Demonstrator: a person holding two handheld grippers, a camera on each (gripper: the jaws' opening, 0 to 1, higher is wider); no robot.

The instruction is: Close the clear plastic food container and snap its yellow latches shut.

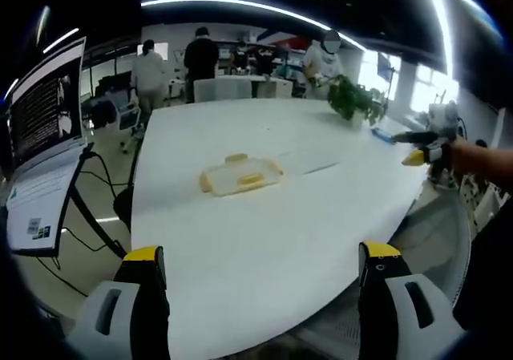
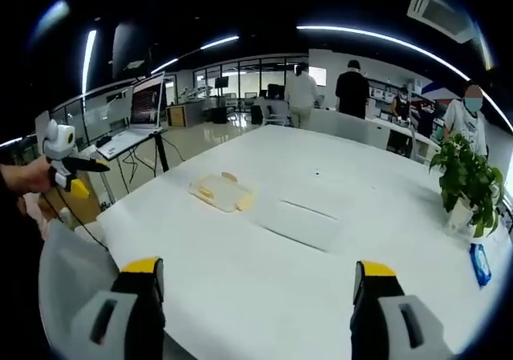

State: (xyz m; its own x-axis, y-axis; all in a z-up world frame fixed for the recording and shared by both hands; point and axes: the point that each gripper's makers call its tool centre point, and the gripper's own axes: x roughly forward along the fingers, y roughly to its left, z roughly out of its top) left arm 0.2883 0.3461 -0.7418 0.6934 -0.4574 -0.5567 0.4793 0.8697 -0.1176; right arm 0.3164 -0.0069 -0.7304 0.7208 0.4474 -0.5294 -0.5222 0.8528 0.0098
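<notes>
The clear food container lies flat near the middle of the white surface, well apart from both claws. Its yellow latches show along its edges. From the right gripper view the same container sits to the left of centre, with a flat clear sheet-like piece just beside it; at this distance I cannot tell whether that is the lid or something else, nor whether the container is already covered.

The left claw is spread wide, with nothing between its jaws, hanging over the near edge of the surface. The right claw is likewise spread and empty. Each claw also appears small in the other's view, held off past the edge of the surface.

A potted plant stands at the far side, and a laptop on a stand is off to the left.

The task looks to be at its start: nothing gripped, nothing pressed. The next move calls for bringing both claws in over the container, one to steady it and the other to seat the lid and press a latch down.
</notes>
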